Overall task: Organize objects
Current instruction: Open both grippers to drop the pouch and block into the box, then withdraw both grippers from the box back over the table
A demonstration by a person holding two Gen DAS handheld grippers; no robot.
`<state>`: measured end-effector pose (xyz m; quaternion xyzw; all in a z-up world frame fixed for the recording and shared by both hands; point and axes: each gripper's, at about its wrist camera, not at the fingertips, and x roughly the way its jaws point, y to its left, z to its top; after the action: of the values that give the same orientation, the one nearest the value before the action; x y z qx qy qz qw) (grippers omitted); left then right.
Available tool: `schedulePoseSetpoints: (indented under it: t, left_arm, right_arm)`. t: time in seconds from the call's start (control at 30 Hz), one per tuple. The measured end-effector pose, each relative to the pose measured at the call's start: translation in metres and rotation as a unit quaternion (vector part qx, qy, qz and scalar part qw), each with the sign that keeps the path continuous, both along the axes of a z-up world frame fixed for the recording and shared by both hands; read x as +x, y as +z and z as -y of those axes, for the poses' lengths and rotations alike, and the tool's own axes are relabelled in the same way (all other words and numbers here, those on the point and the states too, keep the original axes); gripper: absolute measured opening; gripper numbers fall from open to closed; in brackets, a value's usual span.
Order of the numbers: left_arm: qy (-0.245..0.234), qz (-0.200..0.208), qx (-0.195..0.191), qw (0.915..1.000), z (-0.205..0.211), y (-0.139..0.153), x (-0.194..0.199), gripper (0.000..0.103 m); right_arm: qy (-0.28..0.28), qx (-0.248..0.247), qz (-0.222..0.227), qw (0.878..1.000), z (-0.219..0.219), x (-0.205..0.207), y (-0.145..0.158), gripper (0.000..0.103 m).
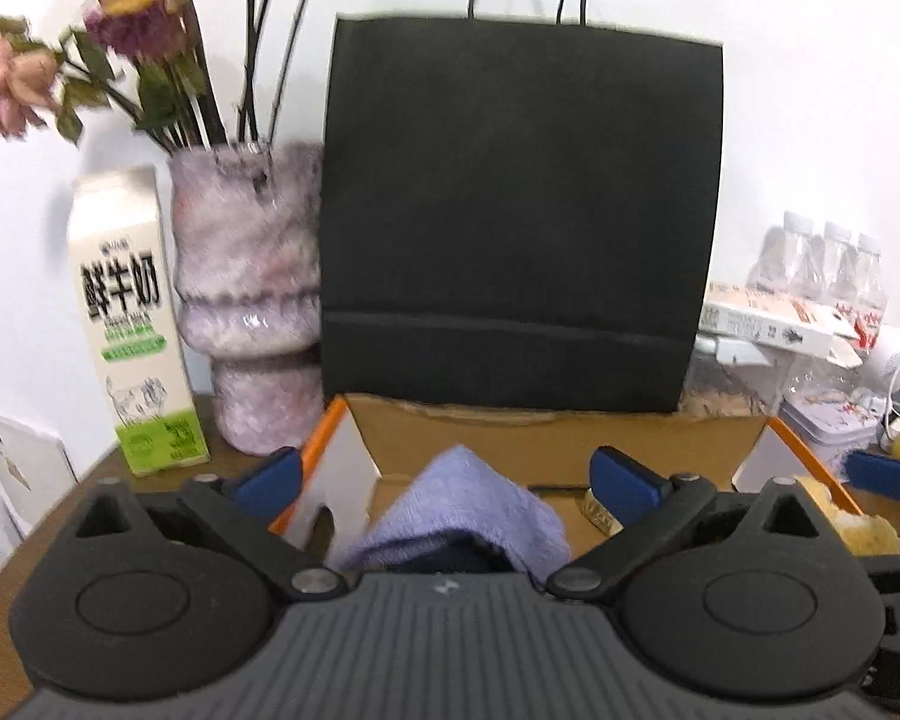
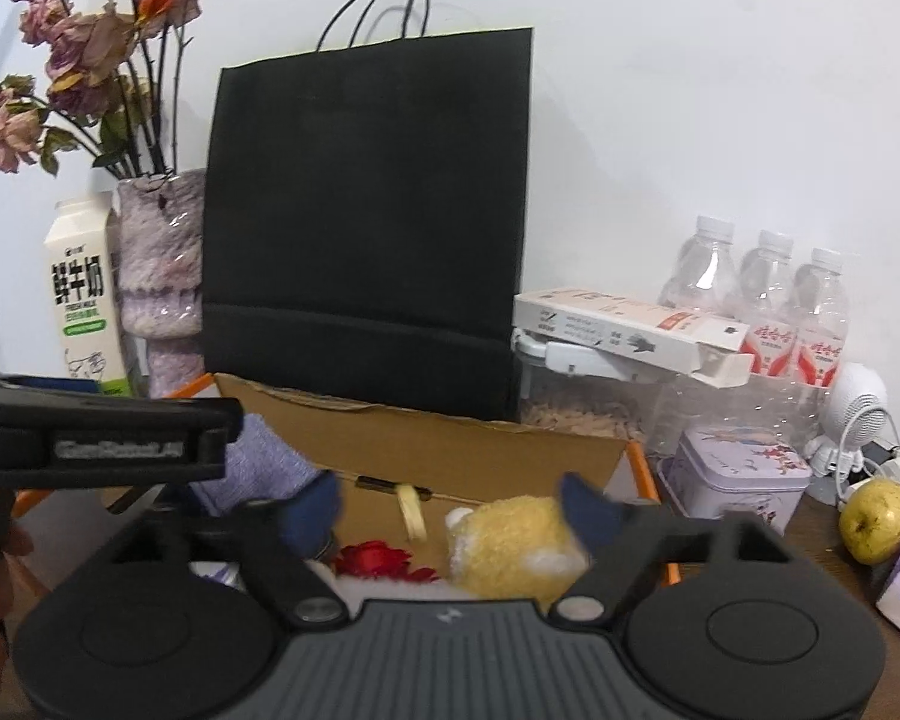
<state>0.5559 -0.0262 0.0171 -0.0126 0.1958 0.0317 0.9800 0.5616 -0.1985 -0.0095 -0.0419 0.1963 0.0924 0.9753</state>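
Observation:
An open cardboard box (image 1: 510, 438) with orange edges stands in front of me; it also shows in the right wrist view (image 2: 450, 444). My left gripper (image 1: 447, 477) is open above the box, with a lavender cloth (image 1: 468, 504) lying between its fingers, not clamped. The cloth also shows in the right wrist view (image 2: 264, 468). My right gripper (image 2: 450, 510) is open over the box, its fingers either side of a yellow plush toy (image 2: 510, 540). A red rose (image 2: 378, 561) and a tape roll (image 2: 411, 510) lie in the box.
A black paper bag (image 1: 522, 210) stands behind the box. A milk carton (image 1: 132, 324) and a vase of dried flowers (image 1: 252, 300) are at the left. Water bottles (image 2: 762, 300), a white box (image 2: 630, 324), a tin (image 2: 744, 474) and a pear (image 2: 876, 522) are at the right.

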Motion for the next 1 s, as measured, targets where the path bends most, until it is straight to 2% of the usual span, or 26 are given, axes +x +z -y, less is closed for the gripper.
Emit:
schedulePoseSetpoints:
  t: [0.03,0.63,1.0]
  left_arm:
    - [-0.002,0.0,0.001,1.0,-0.001,0.001,-0.001,0.103]
    - [-0.01,0.003,-0.004,0.9999,-0.009,0.012,-0.02,0.103]
    - [-0.02,-0.008,0.003,0.9998,-0.008,0.014,-0.054,0.103]
  right_arm:
    - [-0.003,0.002,0.003,1.0,0.001,-0.001,0.001,0.103]
    - [-0.008,0.012,-0.003,1.0,0.015,-0.011,0.009,0.103]
    - [-0.007,0.021,-0.008,1.0,0.027,-0.038,0.013,0.103]
